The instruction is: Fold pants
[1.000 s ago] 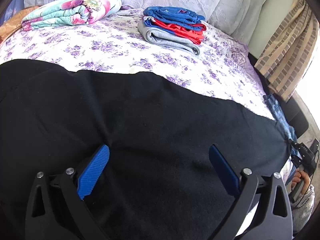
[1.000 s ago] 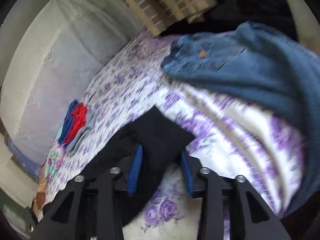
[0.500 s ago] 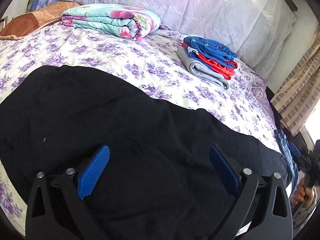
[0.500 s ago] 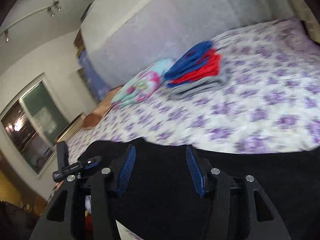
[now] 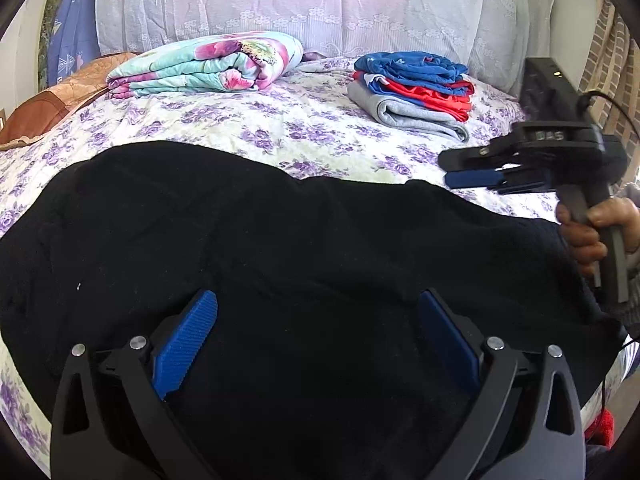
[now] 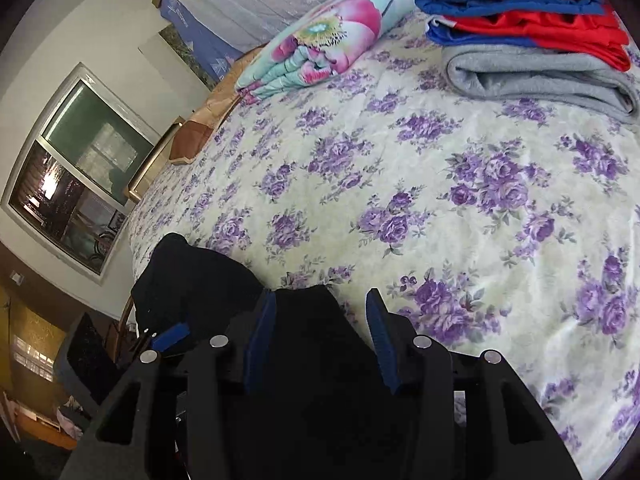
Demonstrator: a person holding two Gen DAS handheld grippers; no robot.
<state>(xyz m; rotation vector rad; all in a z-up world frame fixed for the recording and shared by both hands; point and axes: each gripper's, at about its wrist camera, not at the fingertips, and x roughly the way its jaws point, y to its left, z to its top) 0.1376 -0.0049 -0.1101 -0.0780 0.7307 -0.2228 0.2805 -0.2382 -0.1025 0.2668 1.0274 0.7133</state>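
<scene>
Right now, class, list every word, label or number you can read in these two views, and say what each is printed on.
"DAS": raised letters on the black body of the right gripper, in the left wrist view; slightly blurred.
Blue hanging cloth by the wall: white marks, too small to read.
No other readable text in either view.

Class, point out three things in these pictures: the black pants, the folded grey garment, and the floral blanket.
black pants [image 5: 304, 248], left wrist view, middle of the spread fabric
folded grey garment [image 6: 536, 76], right wrist view, its top layer
floral blanket [image 5: 208, 66], left wrist view, its upper face
</scene>
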